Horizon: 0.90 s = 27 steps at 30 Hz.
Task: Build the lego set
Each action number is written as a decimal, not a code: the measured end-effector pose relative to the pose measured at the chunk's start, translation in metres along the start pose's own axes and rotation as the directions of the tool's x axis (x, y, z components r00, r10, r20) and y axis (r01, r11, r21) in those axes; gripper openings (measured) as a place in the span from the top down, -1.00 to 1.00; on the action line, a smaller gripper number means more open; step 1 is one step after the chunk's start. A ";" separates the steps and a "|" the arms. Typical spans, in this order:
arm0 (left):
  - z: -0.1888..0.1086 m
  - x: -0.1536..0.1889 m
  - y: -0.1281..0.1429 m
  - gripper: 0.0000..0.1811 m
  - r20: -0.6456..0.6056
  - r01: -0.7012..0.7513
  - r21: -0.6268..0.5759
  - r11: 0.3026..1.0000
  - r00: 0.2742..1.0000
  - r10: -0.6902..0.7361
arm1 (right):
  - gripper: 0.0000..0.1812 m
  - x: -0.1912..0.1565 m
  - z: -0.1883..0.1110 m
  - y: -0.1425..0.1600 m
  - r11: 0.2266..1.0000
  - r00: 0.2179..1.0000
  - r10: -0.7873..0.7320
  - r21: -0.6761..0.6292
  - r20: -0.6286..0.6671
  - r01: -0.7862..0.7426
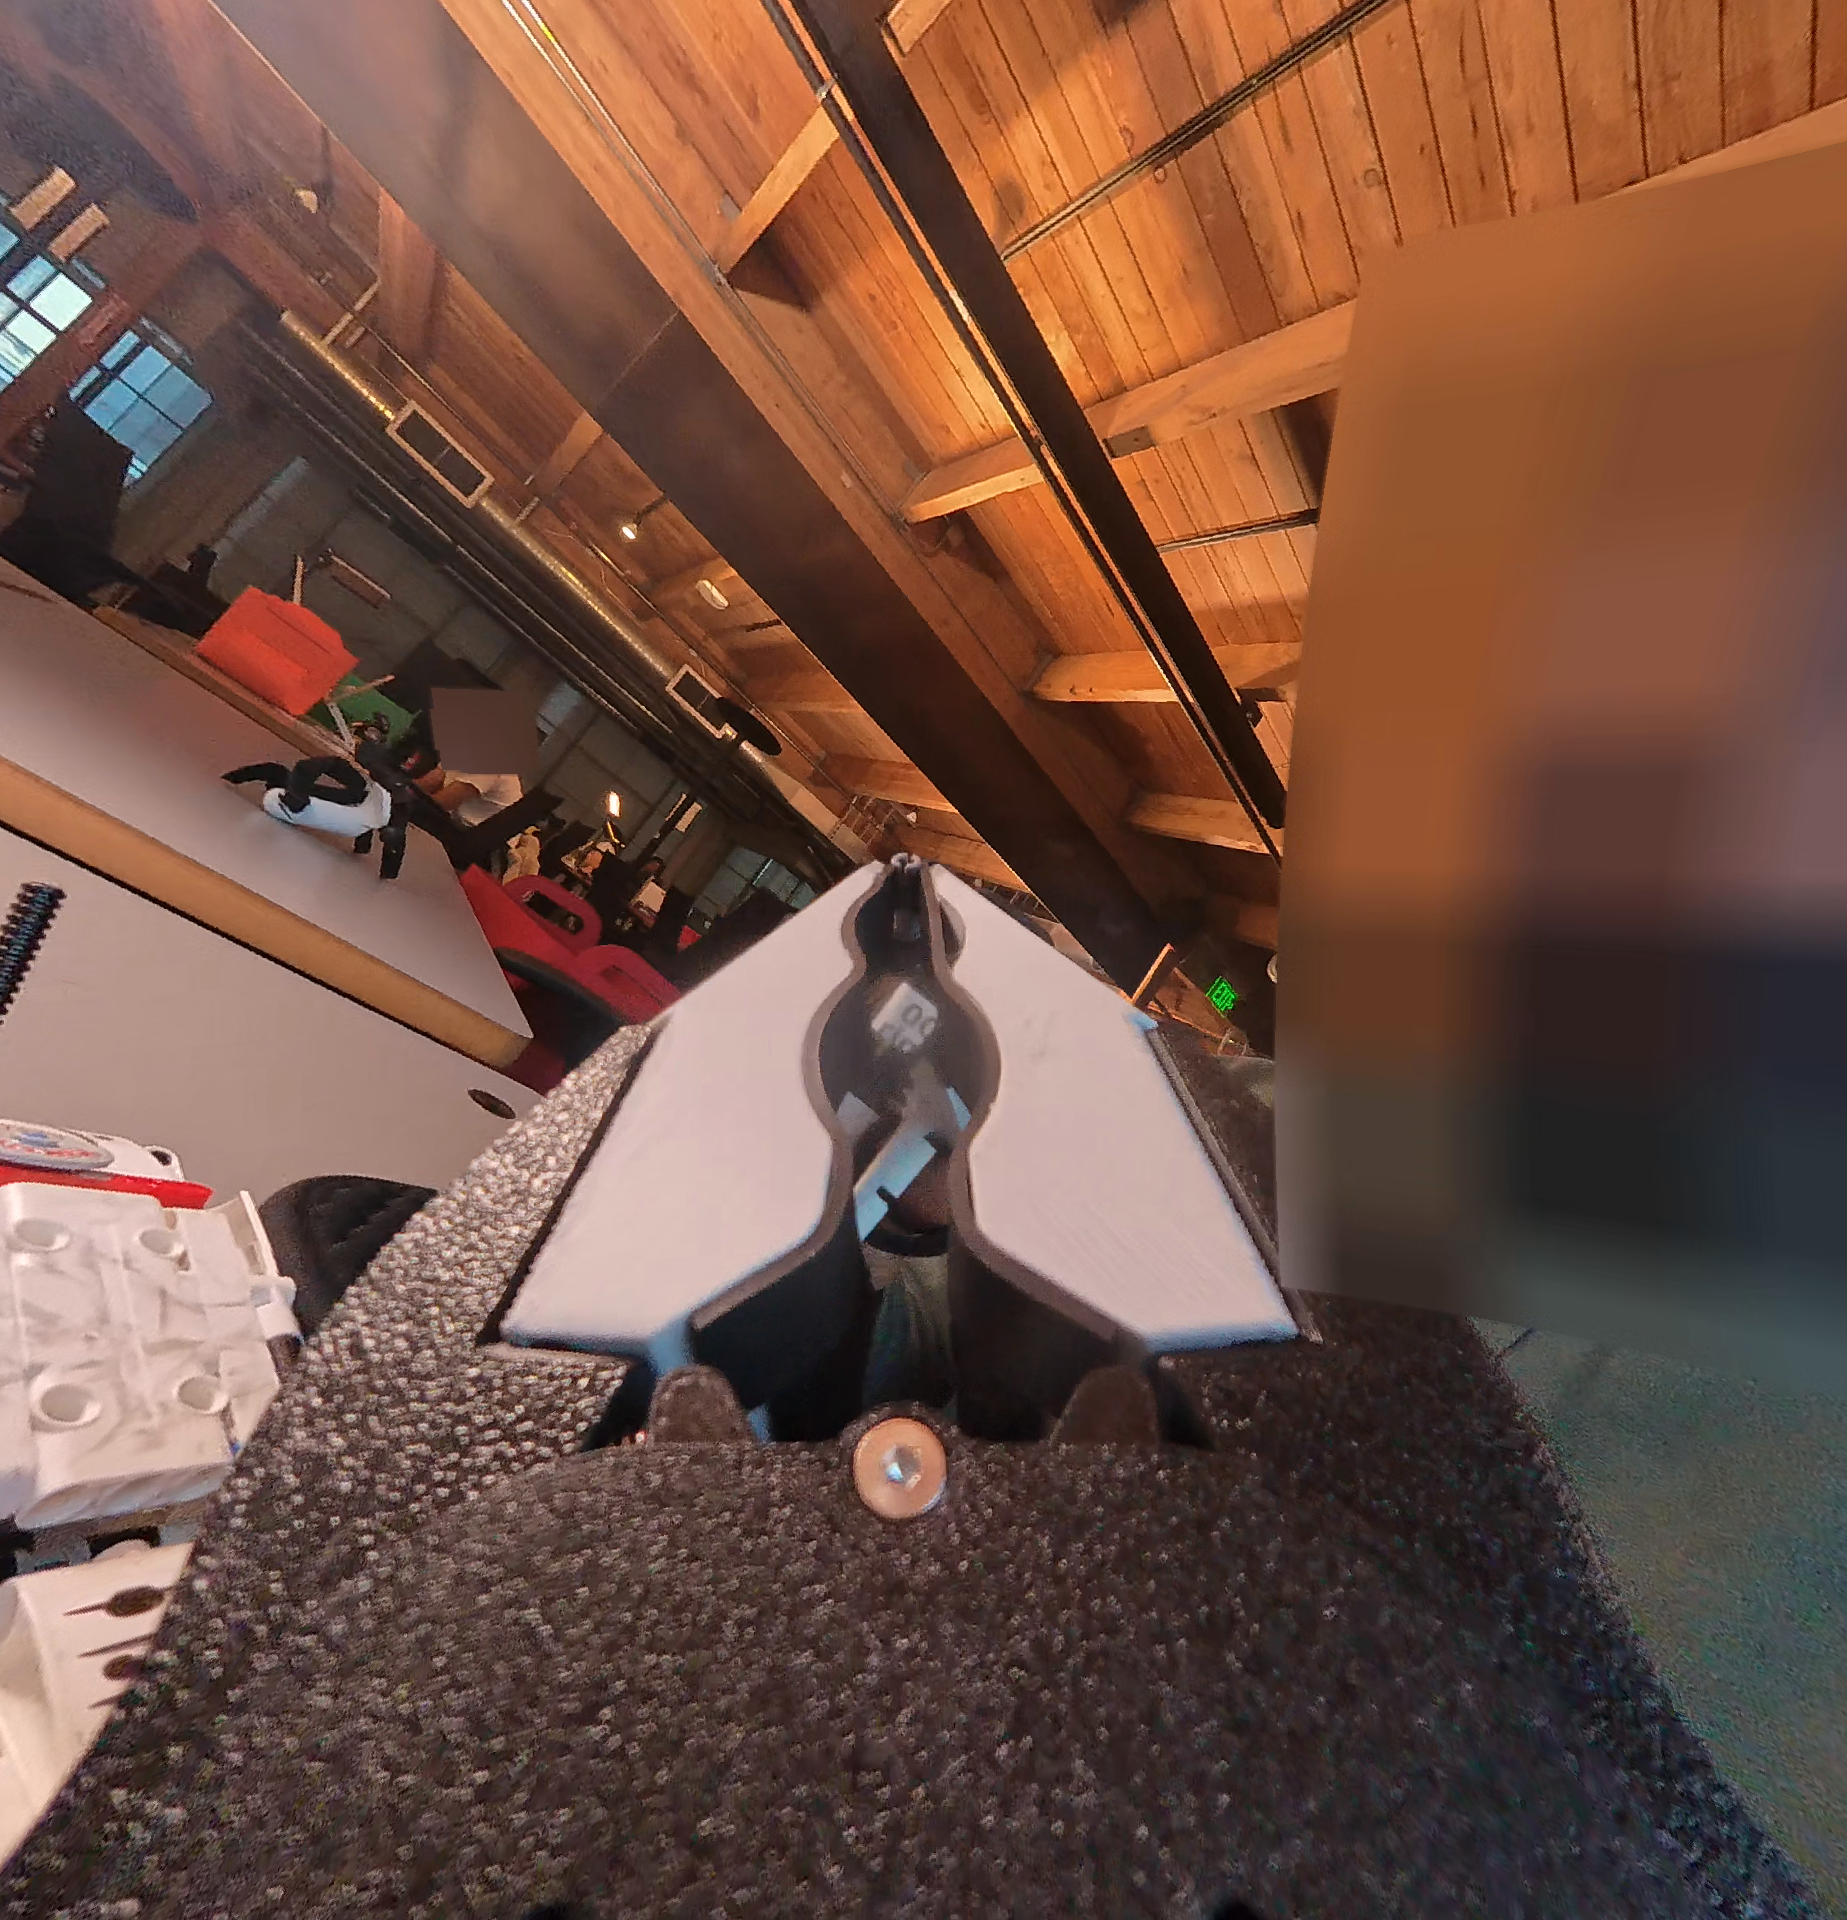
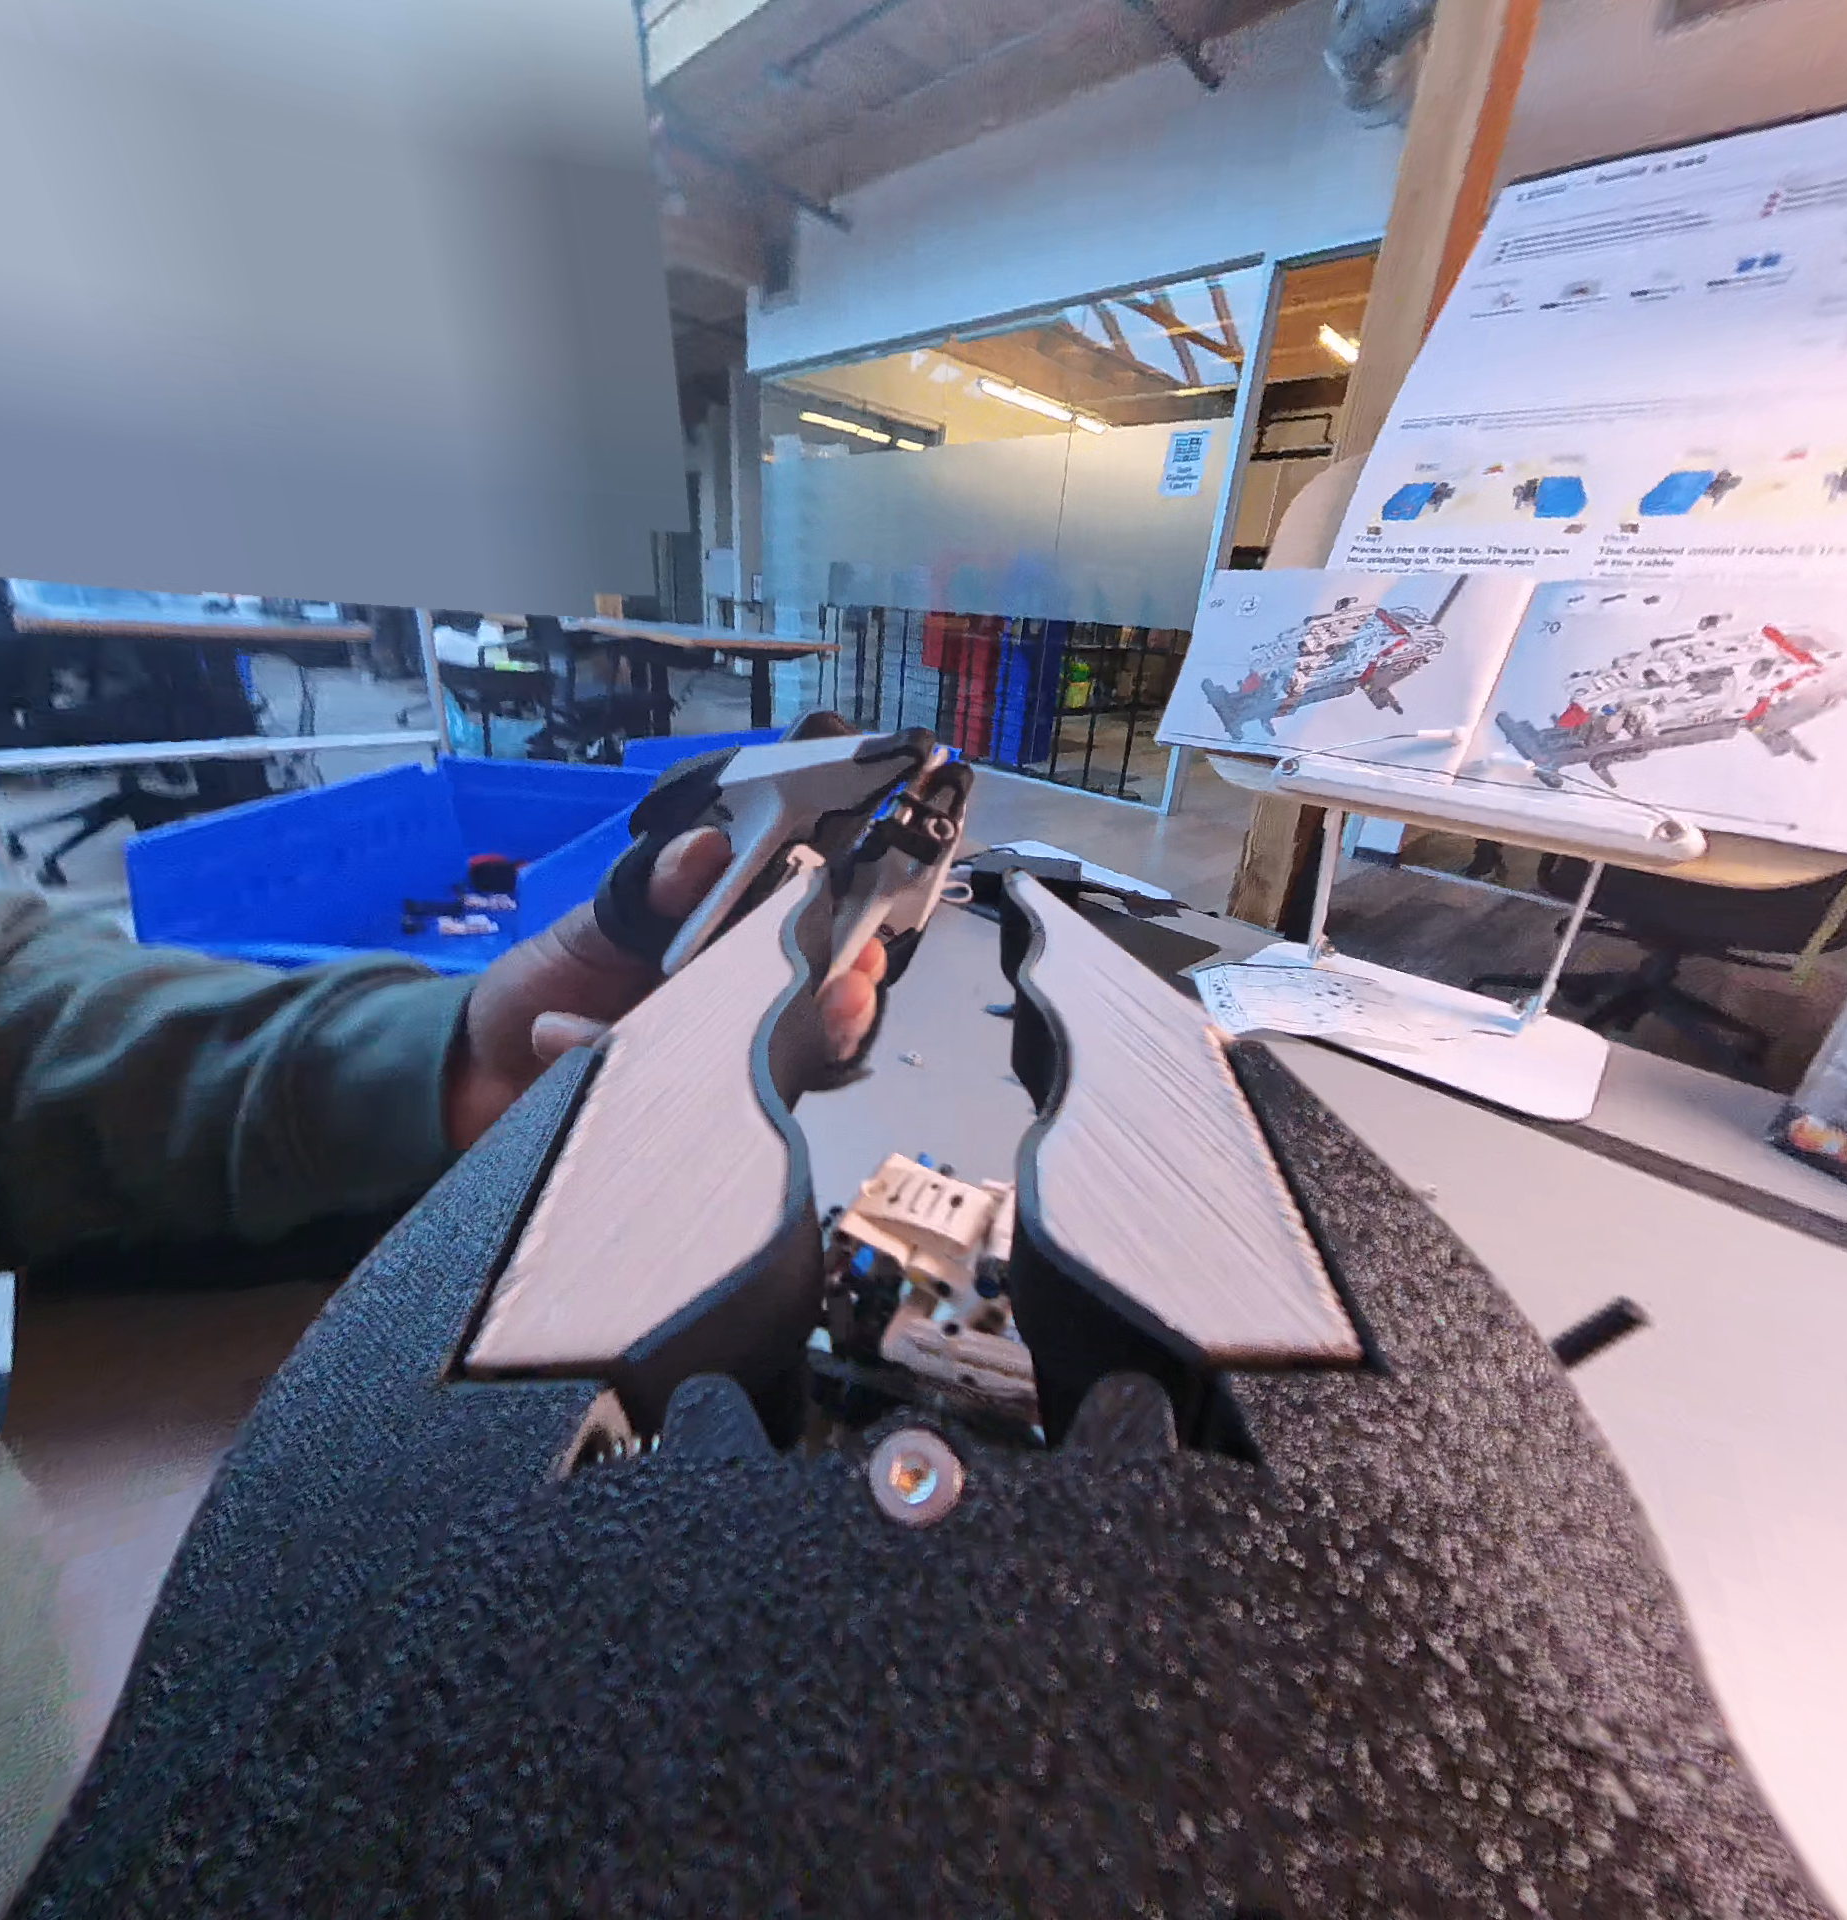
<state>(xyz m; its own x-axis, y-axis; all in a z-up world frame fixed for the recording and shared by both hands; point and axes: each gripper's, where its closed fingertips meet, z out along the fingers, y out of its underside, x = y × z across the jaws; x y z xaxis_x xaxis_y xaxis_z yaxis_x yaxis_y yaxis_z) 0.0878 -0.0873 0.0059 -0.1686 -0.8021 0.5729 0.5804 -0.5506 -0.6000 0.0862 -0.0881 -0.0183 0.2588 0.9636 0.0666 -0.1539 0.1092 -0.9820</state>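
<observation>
The left gripper [image 1: 906, 868], tilted toward the ceiling, pinches a small black pin [image 1: 906, 914]; the right gripper [image 2: 903, 894] gapes above the white model [image 2: 929, 1247].

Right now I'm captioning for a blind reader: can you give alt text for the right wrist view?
The open right gripper points over a grey table, with a white lego model below its fingers. Ahead, a hand holds the left gripper; a blue bin and instruction booklet stand behind.
</observation>
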 end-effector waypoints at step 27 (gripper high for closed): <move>-0.006 -0.031 0.023 0.93 0.254 -0.157 -0.275 0.949 0.940 0.229 | 0.83 0.018 -0.004 0.018 0.477 0.509 -0.838 -0.191 0.197 0.858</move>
<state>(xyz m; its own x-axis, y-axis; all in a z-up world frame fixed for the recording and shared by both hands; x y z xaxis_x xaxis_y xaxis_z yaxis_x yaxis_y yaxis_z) 0.1012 -0.0761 -0.0293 0.1764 -0.8211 0.5429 0.3577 -0.4603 -0.8125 0.0923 -0.0696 -0.0355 0.0726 0.4473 0.8914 0.3309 0.8323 -0.4446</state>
